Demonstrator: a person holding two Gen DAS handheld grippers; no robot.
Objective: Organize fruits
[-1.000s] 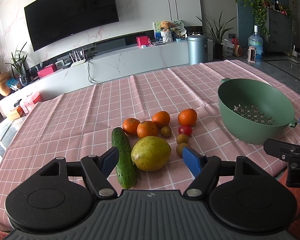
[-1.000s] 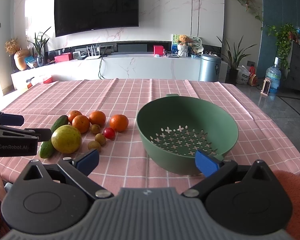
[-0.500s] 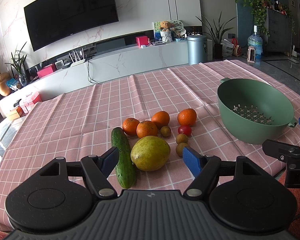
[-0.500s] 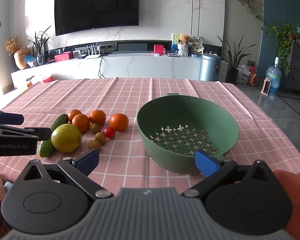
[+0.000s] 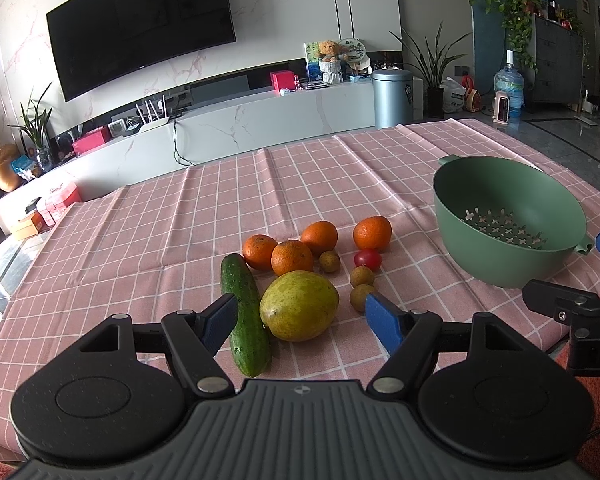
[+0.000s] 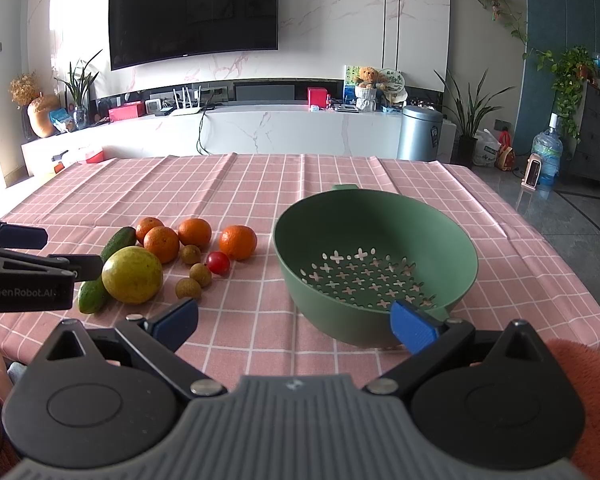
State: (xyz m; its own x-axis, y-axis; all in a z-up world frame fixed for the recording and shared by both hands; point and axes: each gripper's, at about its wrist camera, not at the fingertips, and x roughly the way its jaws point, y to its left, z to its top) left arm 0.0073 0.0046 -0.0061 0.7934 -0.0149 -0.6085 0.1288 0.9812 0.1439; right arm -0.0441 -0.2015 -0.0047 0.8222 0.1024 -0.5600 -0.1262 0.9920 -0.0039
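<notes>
Left of the colander (image 6: 376, 264), all the fruit lies loose on the desk (image 6: 260, 184), none yet in the bowl. The left gripper (image 5: 300, 316) hovers with fingers spread wide and empty, the pomelo (image 5: 299, 305) framed between them. The right gripper (image 6: 294, 320) is likewise spread and empty, just before the colander's near wall.

The likely trouble is the pomelo itself: it looks nearly as wide as the finger opening, so a squeeze off its middle could let the round skin slip and roll. It sits touching the cucumber (image 5: 244, 316) on the side away from the colander, so the finger on that side has little room and may shove the cucumber or pinch both. Beyond the pomelo, three oranges (image 5: 292, 258) crowd together and would be nudged by a deep reach; a fourth orange (image 5: 372, 233) sits nearer the colander. Three longans (image 5: 362, 298) and a cherry tomato (image 5: 367, 259) lie between the pomelo and the colander, right in the carrying path; a low sweep would scatter them, and the tomato would probably bruise easily. The colander looks light and could slide if bumped.
</notes>
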